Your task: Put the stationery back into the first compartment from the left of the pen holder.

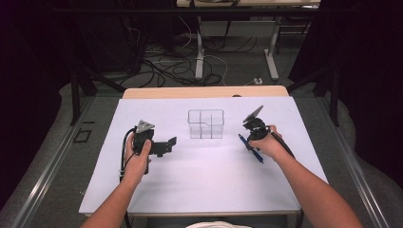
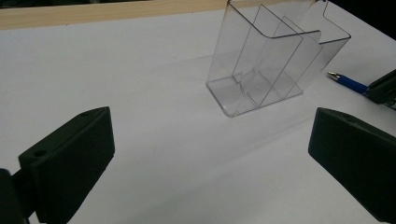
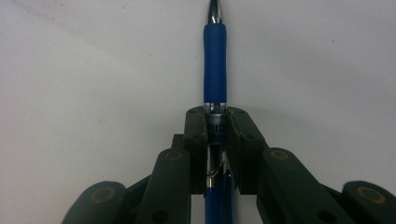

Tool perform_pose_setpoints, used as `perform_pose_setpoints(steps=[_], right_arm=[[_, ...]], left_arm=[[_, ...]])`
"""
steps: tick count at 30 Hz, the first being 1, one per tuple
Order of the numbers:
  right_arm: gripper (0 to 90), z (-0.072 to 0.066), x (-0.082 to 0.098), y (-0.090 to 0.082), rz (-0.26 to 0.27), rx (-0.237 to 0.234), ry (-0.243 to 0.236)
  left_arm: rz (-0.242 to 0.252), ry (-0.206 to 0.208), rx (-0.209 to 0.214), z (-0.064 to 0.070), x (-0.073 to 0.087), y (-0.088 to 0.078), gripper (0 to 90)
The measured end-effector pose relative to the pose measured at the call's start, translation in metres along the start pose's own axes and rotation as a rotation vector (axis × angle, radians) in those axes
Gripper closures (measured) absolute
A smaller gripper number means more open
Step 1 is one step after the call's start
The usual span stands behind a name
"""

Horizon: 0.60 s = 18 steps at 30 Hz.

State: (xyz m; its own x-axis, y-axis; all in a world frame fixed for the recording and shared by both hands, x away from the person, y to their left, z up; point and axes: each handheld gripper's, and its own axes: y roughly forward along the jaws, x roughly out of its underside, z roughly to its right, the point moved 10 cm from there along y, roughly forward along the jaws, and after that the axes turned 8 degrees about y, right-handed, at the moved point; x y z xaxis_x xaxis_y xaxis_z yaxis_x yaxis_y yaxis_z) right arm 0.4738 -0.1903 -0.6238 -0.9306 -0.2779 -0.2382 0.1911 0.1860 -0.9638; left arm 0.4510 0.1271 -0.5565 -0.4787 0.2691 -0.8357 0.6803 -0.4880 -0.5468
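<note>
- High view: The white table takes up the middle of the picture. A clear box with little walls inside stands near the top middle. The left gripper is at the left, held in the person's left hand, and its jaws are spread wide with nothing between them. The right gripper is at the right, just beside the box, in the right hand. A blue pen lies on the table under it, with both ends poking out.
- Left gripper view: Two black jaws rise from the lower left and lower right corners, far apart, with only bare table between them. The clear box stands in the upper right. It is empty. The pen's silver tip and blue grip peek in at the right edge.
- Right gripper view: The two jaws meet in the middle of the picture and pinch the pen from both sides. They hold it on its clear middle part, just below the soft blue grip. The silver tip points to the top of the frame.
- How the pen will handle: It looks light, thin and stiff. The barrel is round and smooth, so it may slip or spin. A hold near the middle looks best, because then neither end should droop. The rubber grip would likely slip less.
</note>
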Motion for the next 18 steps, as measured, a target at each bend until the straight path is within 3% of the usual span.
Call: perform_pose_setpoints(steps=[5,18], right_arm=[[79.3,-0.0009,0.0008,-0.0008,-0.008,-0.012,-0.002],[79.5,-0.0028,-0.0064,-0.0093,0.039,-0.015,-0.003]], left_arm=[[0.003,-0.002,0.000,0.0000,-0.0003,0.0000,0.3],[0.003,-0.005,0.001,0.0003,-0.0002,0.0000,0.3]])
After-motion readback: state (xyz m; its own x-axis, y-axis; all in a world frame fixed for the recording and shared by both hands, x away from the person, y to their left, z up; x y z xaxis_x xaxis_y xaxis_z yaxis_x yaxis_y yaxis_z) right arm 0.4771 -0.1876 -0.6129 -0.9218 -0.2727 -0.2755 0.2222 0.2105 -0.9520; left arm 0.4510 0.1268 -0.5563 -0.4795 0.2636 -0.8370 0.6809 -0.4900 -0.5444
